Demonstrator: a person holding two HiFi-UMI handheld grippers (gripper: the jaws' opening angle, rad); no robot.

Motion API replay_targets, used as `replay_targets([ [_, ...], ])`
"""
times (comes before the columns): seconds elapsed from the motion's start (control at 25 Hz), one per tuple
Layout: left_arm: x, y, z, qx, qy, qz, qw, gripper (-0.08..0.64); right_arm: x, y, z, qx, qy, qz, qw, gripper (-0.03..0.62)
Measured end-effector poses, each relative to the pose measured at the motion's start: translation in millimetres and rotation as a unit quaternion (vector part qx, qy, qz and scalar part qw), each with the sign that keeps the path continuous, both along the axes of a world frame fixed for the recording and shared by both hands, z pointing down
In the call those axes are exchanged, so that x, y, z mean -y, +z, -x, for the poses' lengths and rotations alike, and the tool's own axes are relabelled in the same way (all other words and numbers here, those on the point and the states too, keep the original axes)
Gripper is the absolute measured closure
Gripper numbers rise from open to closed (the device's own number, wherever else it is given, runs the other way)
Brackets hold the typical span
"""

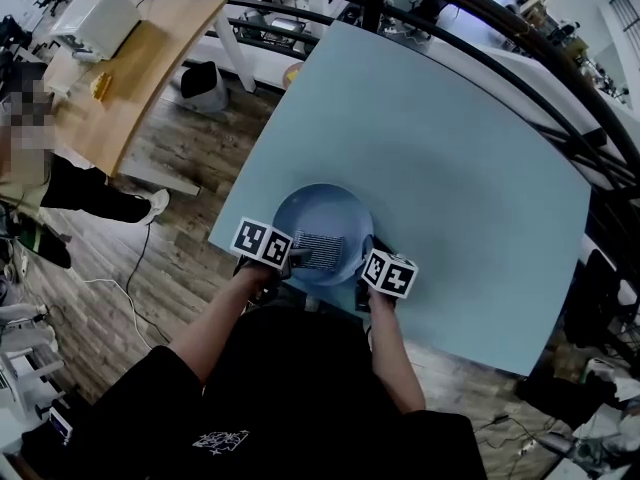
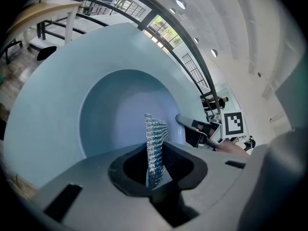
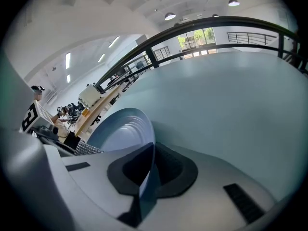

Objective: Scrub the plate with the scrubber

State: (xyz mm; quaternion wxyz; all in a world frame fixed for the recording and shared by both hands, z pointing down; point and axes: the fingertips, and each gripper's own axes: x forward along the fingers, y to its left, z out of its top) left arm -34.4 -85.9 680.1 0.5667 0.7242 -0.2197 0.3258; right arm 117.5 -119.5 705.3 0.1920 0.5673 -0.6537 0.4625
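In the head view, the blue plate (image 1: 322, 213) sits low in the middle of the frame, on the pale blue table (image 1: 450, 168) close to its near edge. You have 1 gripper on each side of it.

Your left gripper (image 1: 292, 255), at the plate's lower left, is clamped on the scrubber (image 1: 322, 251). In the left gripper view the 2 jaws pinch the lower part of the silvery mesh scrubber (image 2: 156, 141), which stands upright out of the left gripper (image 2: 156, 170) and reaches over the bowl of the plate (image 2: 110, 109). From above, the mesh lies flat over the near part of the plate, though no view shows whether it presses on the surface. The right gripper (image 2: 196, 130) shows just right of the mesh, at the plate's edge.

Your right gripper (image 1: 364, 260) is at the plate's lower right. In the right gripper view, the right gripper (image 3: 146, 177) has its jaws closed on the rim of the plate (image 3: 122, 129), which runs edge-on between the pads, with the ridged inside facing the left of the frame. A corner of the scrubber (image 3: 87, 149) shows at the lower left there.

In the upper left of the head view stands a wooden desk (image 1: 140, 68) with a white box (image 1: 95, 13) on it, and a person (image 1: 70, 183) is at the left edge.
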Motion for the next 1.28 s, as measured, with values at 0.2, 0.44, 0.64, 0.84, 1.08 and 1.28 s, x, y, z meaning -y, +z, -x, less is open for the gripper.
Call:
replay_targets([
  [0.2, 6, 2, -13, -0.007, -0.008, 0.000, 0.9999, 0.476, 1, 0, 0, 0.001, 0.002, 0.000, 1.000, 0.575],
  [0.44, 16, 5, -22, -0.014, -0.020, -0.002, 0.9997, 0.476, 0, 2, 1, 0.000, 0.004, 0.003, 1.000, 0.575],
  [0.64, 28, 5, -30, -0.021, -0.033, -0.005, 0.9992, 0.476, -1, 1, 3, 0.000, 0.006, 0.003, 1.000, 0.575],
  [0.84, 38, 6, -37, -0.022, -0.041, -0.011, 0.9989, 0.476, -1, 2, 3, 0.002, 0.008, 0.004, 1.000, 0.575],
  [1.08, 54, 4, -28, -0.018, -0.059, -0.021, 0.9979, 0.476, -1, 1, 2, 0.002, 0.008, 0.004, 1.000, 0.575],
  [1.28, 72, 3, -11, -0.010, -0.083, -0.032, 0.9960, 0.476, 0, 1, 3, 0.001, 0.006, 0.004, 1.000, 0.575],
])
